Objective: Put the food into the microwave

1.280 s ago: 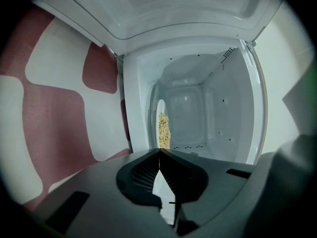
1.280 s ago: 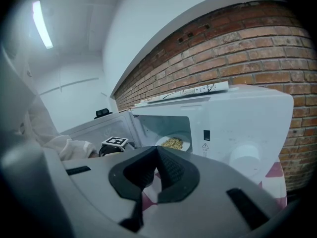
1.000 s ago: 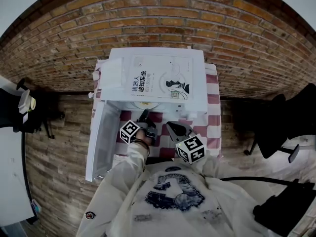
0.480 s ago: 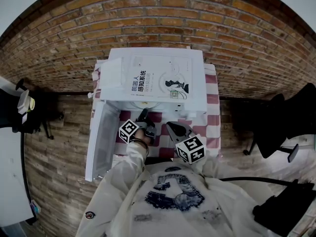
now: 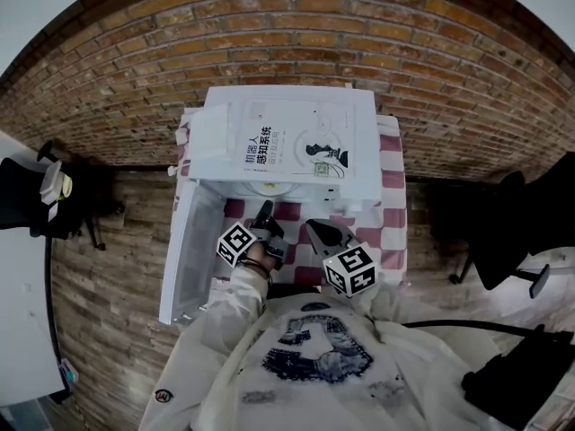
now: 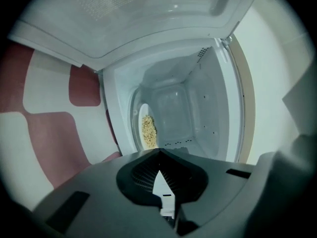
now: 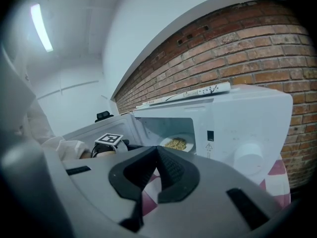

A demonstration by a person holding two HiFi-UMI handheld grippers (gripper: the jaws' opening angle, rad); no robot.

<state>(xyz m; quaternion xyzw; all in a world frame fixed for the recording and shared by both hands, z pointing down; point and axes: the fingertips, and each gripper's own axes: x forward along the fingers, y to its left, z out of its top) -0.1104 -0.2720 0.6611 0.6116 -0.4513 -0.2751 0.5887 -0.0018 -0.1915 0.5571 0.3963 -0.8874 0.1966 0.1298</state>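
The white microwave (image 5: 363,133) stands on a red-and-white checked table, its door (image 5: 190,250) swung open to the left. Inside on the turntable lies a white plate of yellowish food (image 6: 146,131), also seen in the right gripper view as the plate (image 7: 176,144) and from above as a plate edge (image 5: 268,188). My left gripper (image 5: 263,212) points at the opening just outside it, jaws together and holding nothing (image 6: 159,151). My right gripper (image 5: 314,230) hangs in front of the control panel, also shut and empty (image 7: 157,148).
A white book (image 5: 287,146) lies on top of the microwave. The checked tablecloth (image 5: 391,227) shows to the right of the grippers. A brick wall (image 5: 431,79) runs behind. A black chair (image 5: 512,232) stands at the right, dark gear (image 5: 36,196) at the left.
The head view has shifted slightly. Both grippers keep nearly the same places in front of the open microwave, and the plate stays inside.
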